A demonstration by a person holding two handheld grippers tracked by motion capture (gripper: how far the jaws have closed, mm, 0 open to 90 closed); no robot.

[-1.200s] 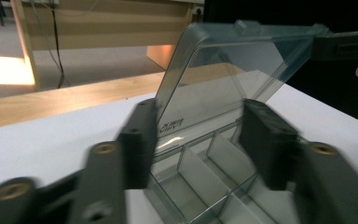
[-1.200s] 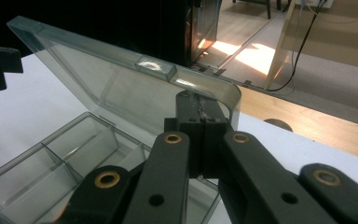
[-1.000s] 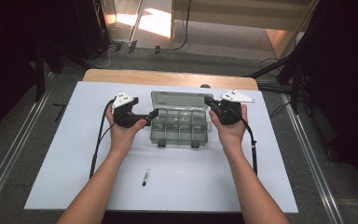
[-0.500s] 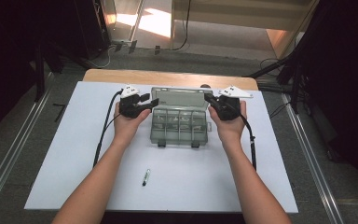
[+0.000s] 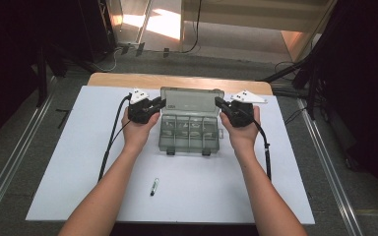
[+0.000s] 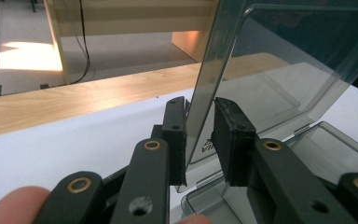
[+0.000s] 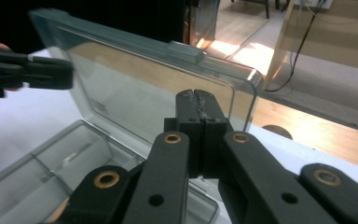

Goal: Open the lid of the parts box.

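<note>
On the white table (image 5: pixel 78 162), the clear compartment box (image 5: pixel 189 133) sits mid-table, lid (image 5: pixel 192 101) upright. The right gripper (image 5: pixel 220 103) pinches its right edge; the left gripper (image 5: pixel 160 103) has just been closing astride the left edge, not yet clamped. Next, probably folding it shut evenly.

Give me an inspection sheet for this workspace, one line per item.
Surface: white sheet over a wooden table.
Job's things: clear compartment box, lid raised.
Clutter: small pen-like item near the front.
Grippers: left gripper has just been closing, lid edge between its jaws, one pad not touching; right gripper shut, in front of the lid's other end.
Cables: one black cable trails from each gripper.
Surroundings: grey floor, sunlit patch behind.
</note>
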